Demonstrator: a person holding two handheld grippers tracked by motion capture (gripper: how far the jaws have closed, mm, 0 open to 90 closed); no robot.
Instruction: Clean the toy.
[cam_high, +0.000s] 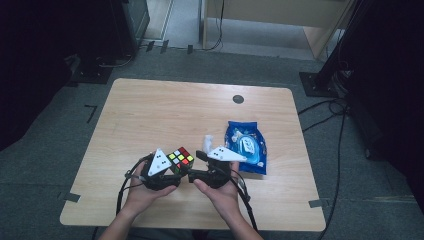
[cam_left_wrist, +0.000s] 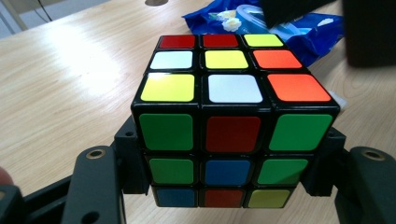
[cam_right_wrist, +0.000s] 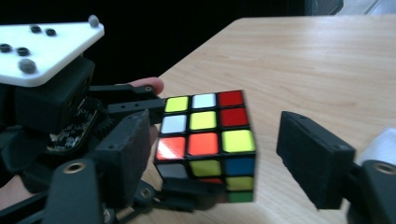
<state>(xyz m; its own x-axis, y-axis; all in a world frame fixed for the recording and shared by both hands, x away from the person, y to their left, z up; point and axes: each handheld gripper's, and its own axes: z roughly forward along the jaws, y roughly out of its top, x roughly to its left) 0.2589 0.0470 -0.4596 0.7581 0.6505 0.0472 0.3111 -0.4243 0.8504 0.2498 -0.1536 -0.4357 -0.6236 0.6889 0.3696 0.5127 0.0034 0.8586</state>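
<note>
A scrambled Rubik's cube (cam_high: 181, 158) is held just above the wooden table (cam_high: 150, 110) near its front edge. My left gripper (cam_high: 178, 168) is shut on it, and the left gripper view has both black jaws pressed against the lower side layers of the cube (cam_left_wrist: 229, 116). My right gripper (cam_high: 198, 165) faces the cube from the right with its jaws spread. In the right gripper view the cube (cam_right_wrist: 205, 140) sits between these jaws; the right jaw stands clearly apart from it, and the left jaw is close beside it. A hand holds each gripper.
A blue plastic packet (cam_high: 246, 145) lies flat just right of the grippers, with a small white object (cam_high: 208, 139) at its left edge. A round grey grommet (cam_high: 238, 99) is set in the far part of the table. Cables trail off the front edge.
</note>
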